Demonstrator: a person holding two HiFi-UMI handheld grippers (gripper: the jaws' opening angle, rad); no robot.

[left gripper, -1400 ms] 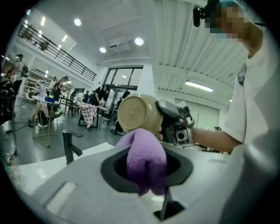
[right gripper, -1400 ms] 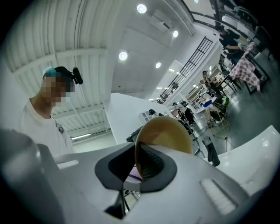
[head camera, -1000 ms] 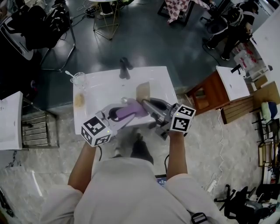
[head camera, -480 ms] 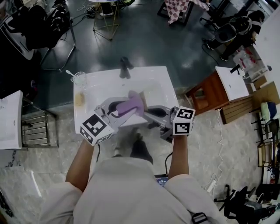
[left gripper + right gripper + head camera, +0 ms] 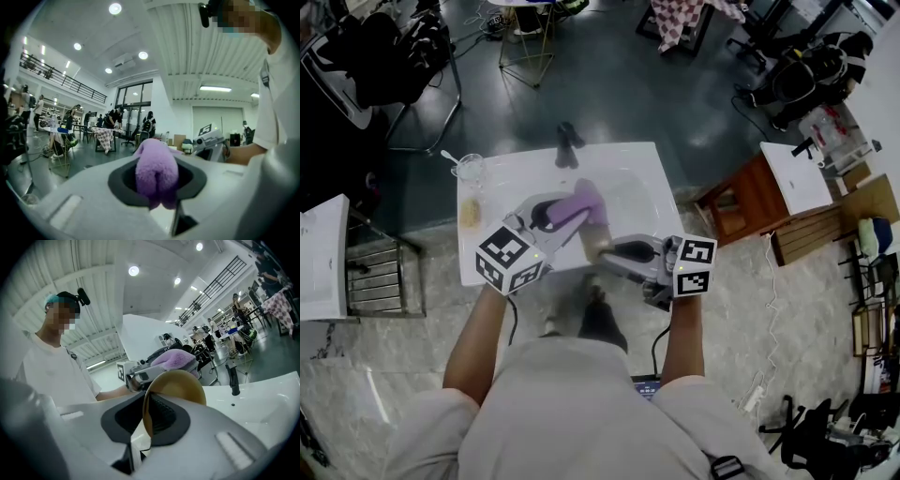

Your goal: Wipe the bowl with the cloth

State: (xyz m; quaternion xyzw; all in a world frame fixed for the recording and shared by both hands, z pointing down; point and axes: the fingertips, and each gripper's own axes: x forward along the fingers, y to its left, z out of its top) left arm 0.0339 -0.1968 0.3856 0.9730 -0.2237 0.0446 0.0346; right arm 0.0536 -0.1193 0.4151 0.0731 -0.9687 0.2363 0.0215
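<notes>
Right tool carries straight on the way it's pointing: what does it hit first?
Besides the bowl the right tool grips, most likely the purple cloth in the left tool, just beyond the bowl's rim; depth is hard to judge.

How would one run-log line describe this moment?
left claw: shut on fluffy purple cloth | right claw: shut on round tan bowl, by rim | cloth over white table, beside bowl | cloth-bowl contact: unclear
</notes>
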